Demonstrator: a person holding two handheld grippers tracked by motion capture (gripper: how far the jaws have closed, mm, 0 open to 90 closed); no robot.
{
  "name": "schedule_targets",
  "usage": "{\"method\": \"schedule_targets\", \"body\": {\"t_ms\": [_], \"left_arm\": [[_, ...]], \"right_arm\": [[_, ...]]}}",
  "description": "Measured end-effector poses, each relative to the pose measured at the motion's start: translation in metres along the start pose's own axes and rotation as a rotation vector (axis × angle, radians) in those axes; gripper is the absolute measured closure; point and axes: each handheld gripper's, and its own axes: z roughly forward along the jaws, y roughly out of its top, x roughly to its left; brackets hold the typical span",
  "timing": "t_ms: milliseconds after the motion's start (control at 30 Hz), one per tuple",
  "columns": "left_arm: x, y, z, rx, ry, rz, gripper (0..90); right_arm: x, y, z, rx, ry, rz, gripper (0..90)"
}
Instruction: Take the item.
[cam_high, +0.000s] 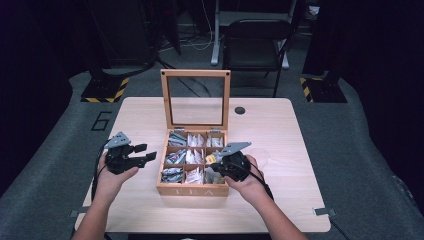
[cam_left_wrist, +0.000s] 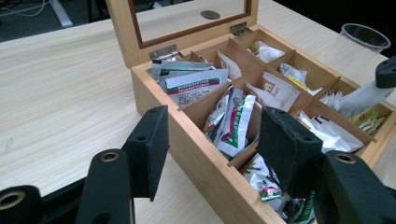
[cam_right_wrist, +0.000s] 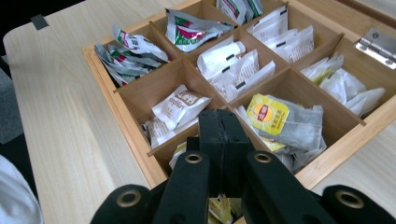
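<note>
High view: wooden tea box (cam_high: 193, 190), lid upright, at frame centre; bare table (cam_high: 300, 150) on both sides. Left gripper view: left gripper (cam_left_wrist: 210, 149), jaws wide, beside the box's outer wall. Right gripper view: right gripper (cam_right_wrist: 219, 135), jaws pressed together over the near compartments, whether gripping anything I cannot tell.

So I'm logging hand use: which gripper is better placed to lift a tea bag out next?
Right, probably. The right gripper is already over the tea box, jaws together, whereas the left gripper waits open beside it.
</note>
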Motion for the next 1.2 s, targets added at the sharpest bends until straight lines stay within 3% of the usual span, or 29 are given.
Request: {"method": "schedule_targets", "body": {"t_ms": [433,800,1200], "left_arm": [[0.002,0.0,-0.003,-0.009,0.006,-0.005,43.3],[0.002,-0.001,-0.003,-0.003,0.008,-0.003,43.0],[0.003,-0.001,-0.004,-0.001,0.011,-0.003,43.0]], "right_arm": [[-0.004,0.025,-0.011,0.038,-0.002,-0.045,89.9],[-0.009,0.03,-0.016,0.037,0.016,-0.032,89.8],[-0.023,0.034,-0.033,0.022,-0.013,-0.009,89.8]]}}
